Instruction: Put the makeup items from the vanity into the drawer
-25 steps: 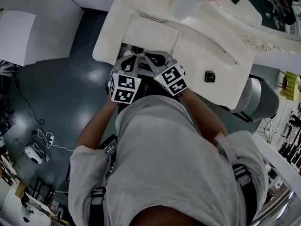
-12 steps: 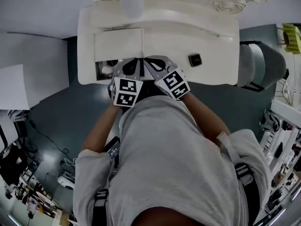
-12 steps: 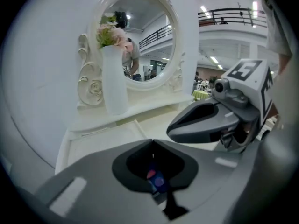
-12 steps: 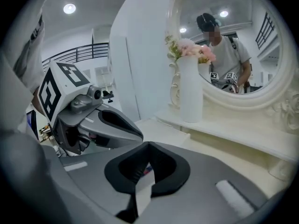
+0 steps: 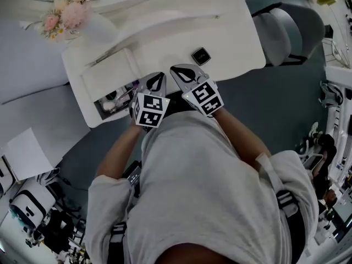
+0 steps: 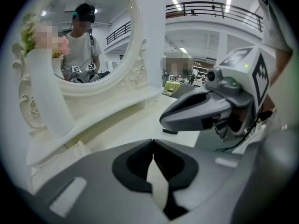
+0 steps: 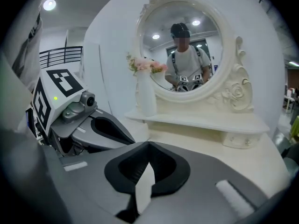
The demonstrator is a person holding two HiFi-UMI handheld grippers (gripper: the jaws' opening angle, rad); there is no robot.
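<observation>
Since a second ago the whole scene has swung round in the head view: the vanity [image 5: 231,32] now lies slanted, its flowers at the far left, and both grippers have travelled across its near edge side by side. White and curved, the vanity fills the far part of the view. Its round mirror [image 7: 187,50] stands at the far side, framed in carved white, and reflects the person in a grey shirt. A grey chair [image 5: 291,29] stands off the vanity's right end.

At the near left the drawer [image 5: 100,104] stands open, with makeup items [image 5: 113,98] lying in it, too blurred to name.

The left gripper [image 5: 158,76] hangs just right of the open drawer, its jaws pressed together on nothing. The right gripper [image 5: 176,69] sits just beside it, to its right, jaws likewise closed and empty.

A white vase [image 5: 96,26] of pink flowers [image 5: 66,15] stands at the far left of the top. A small black compact [image 5: 201,55] lies on the top just beyond the right gripper, apart from it.
</observation>
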